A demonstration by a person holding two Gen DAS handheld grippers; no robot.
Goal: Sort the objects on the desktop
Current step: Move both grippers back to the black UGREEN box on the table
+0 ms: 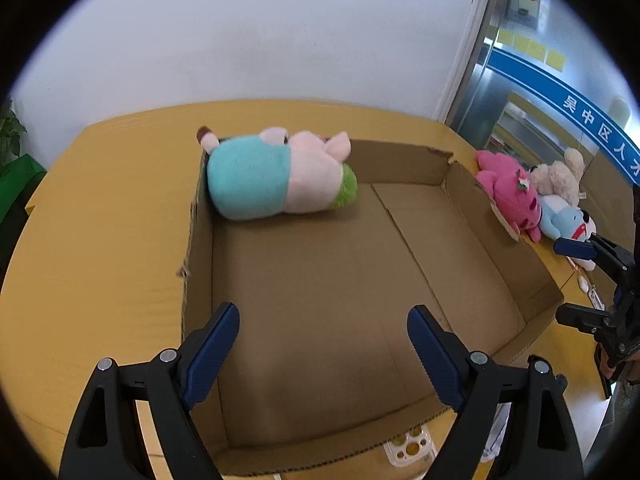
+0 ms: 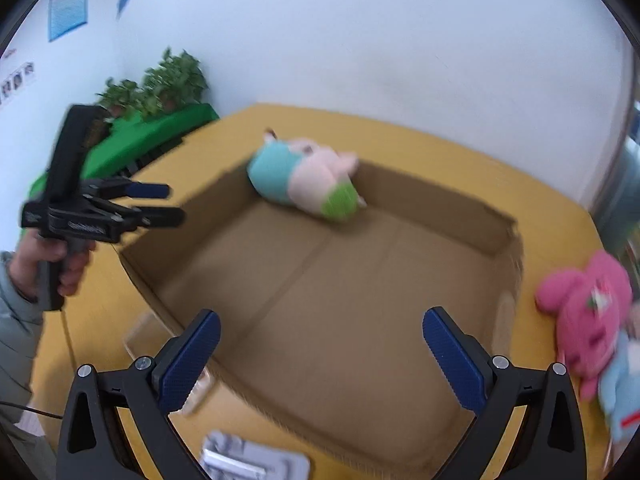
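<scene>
Cardboard makes up the one shallow box [image 1: 320, 280] on the yellow table [image 1: 100, 220], and a single plush pig [image 1: 276, 174] in a teal shirt lies on its side inside, pushed into the far left corner with one foot poking over the rim; outside the box, just past its right wall, three more toys sit bunched together: one pink plush [image 1: 512, 192], one cream bear [image 1: 560, 174] behind it, one pale blue plush [image 1: 564, 218] in front.

Two grippers are up; the left gripper [image 1: 324, 354] hangs over the near edge of the box with its blue pads spread wide and nothing between them, the pig well ahead of it across the bare box floor; the right gripper [image 2: 322, 360] is likewise splayed and holding nothing, with the pig far off toward the opposite corner and the pink plush near its right finger, beyond the box wall.

Each camera catches the other tool at its margin, the left one gripped by a bare hand [image 2: 52, 264].

Much of the right wrist view is smeared by motion; the cream bear cannot be made out there, and the blue plush is cut by the frame edge; a small pale item under the near box rim and a grey packet at the bottom are too blurred or hidden to identify.
</scene>
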